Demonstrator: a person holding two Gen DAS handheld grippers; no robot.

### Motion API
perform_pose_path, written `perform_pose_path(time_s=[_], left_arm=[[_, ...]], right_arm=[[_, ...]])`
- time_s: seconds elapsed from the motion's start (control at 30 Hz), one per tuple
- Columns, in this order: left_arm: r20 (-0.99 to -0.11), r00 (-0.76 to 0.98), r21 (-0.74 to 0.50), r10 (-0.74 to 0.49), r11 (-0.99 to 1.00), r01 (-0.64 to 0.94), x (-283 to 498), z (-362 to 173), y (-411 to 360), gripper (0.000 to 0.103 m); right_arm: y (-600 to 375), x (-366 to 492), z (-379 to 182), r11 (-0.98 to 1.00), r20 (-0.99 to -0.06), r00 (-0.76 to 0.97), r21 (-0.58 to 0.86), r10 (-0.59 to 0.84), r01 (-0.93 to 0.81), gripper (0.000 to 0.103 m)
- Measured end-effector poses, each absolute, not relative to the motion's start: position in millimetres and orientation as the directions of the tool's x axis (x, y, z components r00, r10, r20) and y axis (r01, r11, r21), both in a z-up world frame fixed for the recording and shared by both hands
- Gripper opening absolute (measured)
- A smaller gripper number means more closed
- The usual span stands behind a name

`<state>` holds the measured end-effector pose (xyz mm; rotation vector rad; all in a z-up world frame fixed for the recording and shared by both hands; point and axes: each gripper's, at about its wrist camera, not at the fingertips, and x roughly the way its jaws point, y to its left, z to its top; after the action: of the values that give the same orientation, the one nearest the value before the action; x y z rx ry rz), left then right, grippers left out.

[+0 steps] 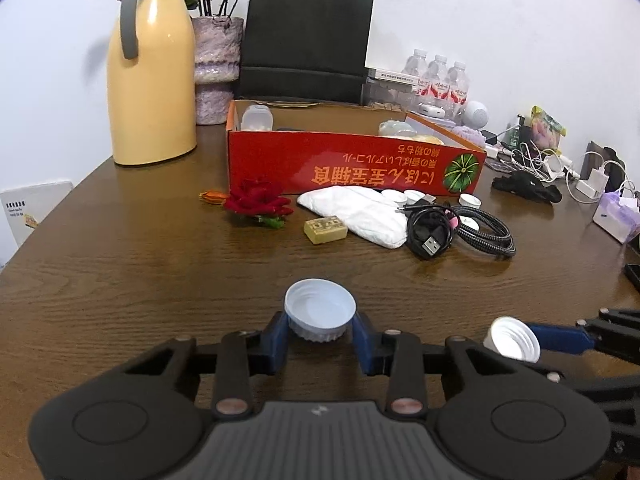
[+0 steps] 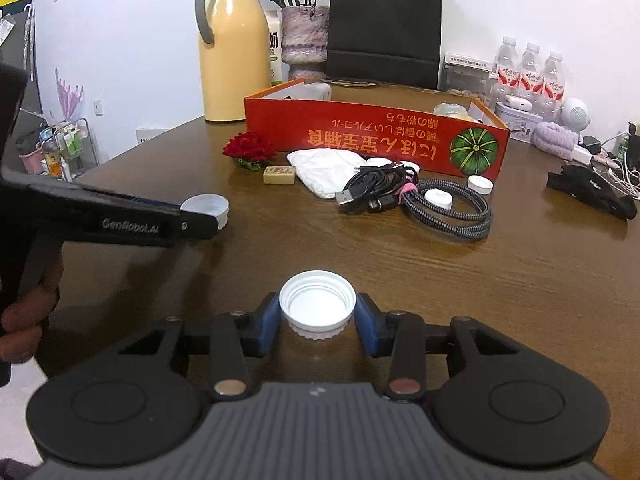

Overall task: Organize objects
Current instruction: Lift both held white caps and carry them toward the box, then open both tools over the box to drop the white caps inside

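Note:
My left gripper [image 1: 320, 330] is shut on a white bottle cap [image 1: 320, 306], open side up, its blue pads against both sides just over the wooden table [image 1: 140, 280]. My right gripper [image 2: 317, 322] is shut on a second white cap [image 2: 317, 300] in the same way. In the left wrist view, that second cap [image 1: 512, 338] shows tilted at the lower right. The right wrist view shows the left gripper's cap [image 2: 206, 208] at the left. Farther back stands an open red cardboard box [image 1: 352, 160] with a few items inside.
In front of the box lie a red fabric rose [image 1: 260, 202], a tan tile [image 1: 325, 230], a white folded pack [image 1: 360, 212], coiled black cables [image 1: 432, 232] and several loose white caps [image 2: 439, 199]. A yellow thermos [image 1: 152, 80], vase, black bag [image 1: 308, 40] and water bottles [image 2: 528, 76] line the wall.

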<state>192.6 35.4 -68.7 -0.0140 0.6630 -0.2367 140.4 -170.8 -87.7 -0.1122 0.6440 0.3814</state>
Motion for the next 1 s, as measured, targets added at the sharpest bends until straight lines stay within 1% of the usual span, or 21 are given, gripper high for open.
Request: perform_pose_path(time_s=[0.2, 0.27, 0.37, 0.43, 0.5, 0.6, 0.7, 0.83, 0.87, 0.93, 0.97, 1.0], left_arm=[[-0.564, 0.79, -0.095, -0.238, 0.97, 0.225, 187, -49, 33, 0.032], [-0.539, 0.798, -0.106, -0.269, 0.962, 0.253, 188, -39, 33, 0.033], [-0.531, 0.784, -0.117, -0.321, 0.944, 0.308, 204, -30, 31, 0.033], [-0.531, 0.784, -0.092, -0.321, 0.942, 0.324, 219, -23, 27, 0.033], [-0.52, 0.79, -0.075, -0.325, 0.939, 0.337, 234, -12, 25, 0.033], [-0.505, 0.798, -0.069, -0.329, 0.937, 0.342, 267, 7, 25, 0.033], [-0.49, 0.82, -0.045, -0.297, 0.948, 0.316, 310, 25, 21, 0.033], [-0.534, 0.78, -0.138, -0.326, 0.944, 0.3, 388, 43, 12, 0.033], [-0.541, 0.779, -0.135, -0.318, 0.947, 0.293, 407, 45, 5, 0.033], [-0.537, 0.801, -0.046, -0.265, 0.957, 0.286, 441, 42, -14, 0.033], [-0.557, 0.793, -0.04, -0.245, 0.962, 0.269, 462, 36, -22, 0.033], [-0.598, 0.76, -0.076, -0.256, 0.962, 0.264, 485, 27, -27, 0.033]], right_arm=[[-176, 158, -76, 0.93, -0.571, 0.758, 0.029, 0.315, -0.365, 0.042], [-181, 167, -66, 0.927, -0.555, 0.762, 0.05, 0.335, -0.372, 0.042], [-184, 188, -51, 0.917, -0.533, 0.767, 0.046, 0.358, -0.396, 0.042], [-184, 205, -43, 0.915, -0.523, 0.775, 0.025, 0.355, -0.402, 0.042], [-187, 227, -33, 0.914, -0.522, 0.772, 0.033, 0.361, -0.405, 0.042], [-191, 263, -17, 0.912, -0.519, 0.769, 0.054, 0.374, -0.407, 0.042], [-191, 303, -4, 0.918, -0.513, 0.779, 0.05, 0.362, -0.393, 0.042], [-191, 370, 9, 0.928, -0.517, 0.783, 0.064, 0.346, -0.368, 0.042], [-191, 391, 11, 0.933, -0.528, 0.78, 0.07, 0.335, -0.353, 0.042], [-195, 437, 12, 0.942, -0.557, 0.764, 0.115, 0.324, -0.316, 0.042], [-198, 460, 10, 0.946, -0.579, 0.749, 0.149, 0.32, -0.289, 0.042], [-198, 483, 6, 0.946, -0.608, 0.726, 0.175, 0.322, -0.273, 0.042]])
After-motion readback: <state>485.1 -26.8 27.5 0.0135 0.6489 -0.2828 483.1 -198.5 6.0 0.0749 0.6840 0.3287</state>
